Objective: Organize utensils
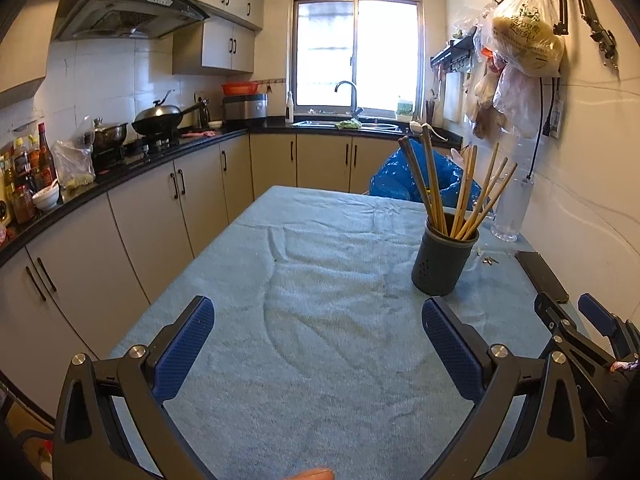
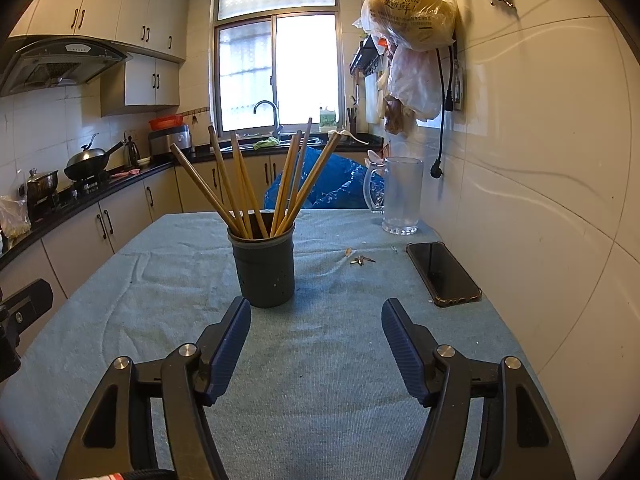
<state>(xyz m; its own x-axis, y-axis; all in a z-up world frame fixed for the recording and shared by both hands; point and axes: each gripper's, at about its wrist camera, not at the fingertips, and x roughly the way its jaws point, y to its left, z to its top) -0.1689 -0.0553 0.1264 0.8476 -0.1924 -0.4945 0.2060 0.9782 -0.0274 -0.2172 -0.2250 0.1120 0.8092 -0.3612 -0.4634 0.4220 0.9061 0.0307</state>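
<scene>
Both tongs idle over the worktop (image 2: 120,280), which is covered by a pale blue towel.

Left tongs (image 1: 318,322): jaws spread wide, nothing between them, only bare towel under the gap. Right tongs (image 2: 316,320): jaws also wide apart, holding nothing.

The dark holder (image 2: 264,268) stands upright on the towel. From the right wrist view it sits just beyond the left finger (image 2: 232,344) of the right tongs, close to it but I cannot tell if they touch. From the left wrist view the holder (image 1: 442,264) is right of centre, just past the right finger (image 1: 452,348) of the left tongs.

The chopsticks (image 2: 256,184) all stand in the holder, fanned out and leaning on its rim. I see none lying on the towel.

To the right of the holder: a few small bits of debris (image 2: 362,259), then a phone (image 2: 442,274) lying flat near the wall. At the far right corner stands a clear jug (image 2: 400,196). A blue bag (image 2: 340,184) shows beyond the far edge.
</scene>
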